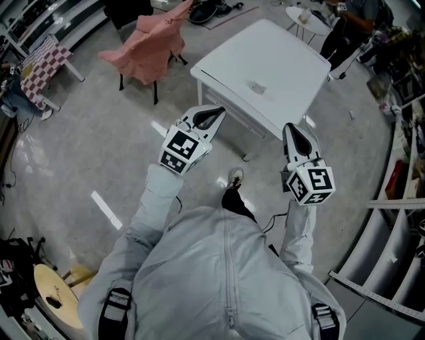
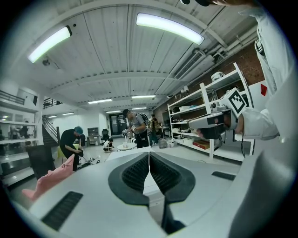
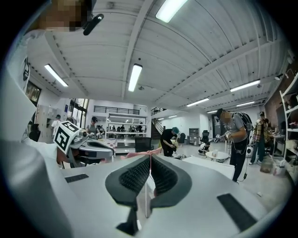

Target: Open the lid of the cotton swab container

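Note:
A small clear container (image 1: 257, 87) lies on the white table (image 1: 285, 60) ahead; it is too small to tell its lid. Both grippers are held in the air short of the table's near edge. My left gripper (image 1: 219, 111) points toward the table's near corner, jaws shut with nothing between them (image 2: 149, 153). To its right, my right gripper (image 1: 290, 126) is likewise shut and empty (image 3: 150, 157). Each gripper shows in the other's view: the right gripper (image 2: 212, 122) and the left gripper (image 3: 88, 148). The container is hidden in both gripper views.
A chair draped in pink cloth (image 1: 149, 43) stands left of the table. A small round table (image 1: 307, 20) and people are behind it. Metal shelving (image 1: 405, 219) runs along the right. A checkered cloth (image 1: 41, 63) is at far left, a round stool (image 1: 53, 292) at lower left.

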